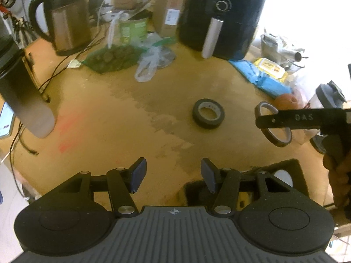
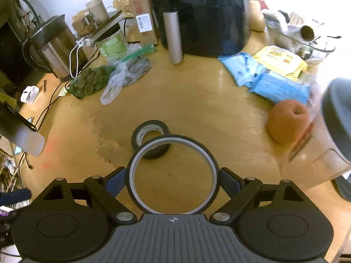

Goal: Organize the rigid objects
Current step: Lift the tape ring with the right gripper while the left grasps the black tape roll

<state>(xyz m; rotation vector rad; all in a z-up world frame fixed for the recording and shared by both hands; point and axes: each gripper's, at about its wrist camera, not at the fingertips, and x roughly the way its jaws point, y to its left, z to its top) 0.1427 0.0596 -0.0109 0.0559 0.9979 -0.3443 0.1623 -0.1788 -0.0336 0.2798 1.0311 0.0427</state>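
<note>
A black tape roll (image 1: 208,113) lies flat on the wooden table (image 1: 109,131); the right wrist view shows the same roll (image 2: 143,134) just beyond my fingers. My right gripper (image 2: 173,182) is shut on a large thin dark ring with a grey inner band (image 2: 173,139), held above the table by its two sides. From the left wrist view that right gripper (image 1: 272,122) comes in at the right edge with the ring (image 1: 266,104) on edge in it. My left gripper (image 1: 174,173) is open over bare table with nothing between its fingers. A black open box (image 1: 289,166) sits under its right side.
A black air fryer (image 2: 204,15) stands at the back, with a steel kettle (image 2: 54,50) and cables at the back left. A green tub (image 2: 113,43) and plastic bags lie beside them. Blue packs (image 2: 274,83), a yellow pack (image 2: 280,60), an orange-brown ball (image 2: 287,120) and a clear black-lidded jug (image 2: 335,118) crowd the right.
</note>
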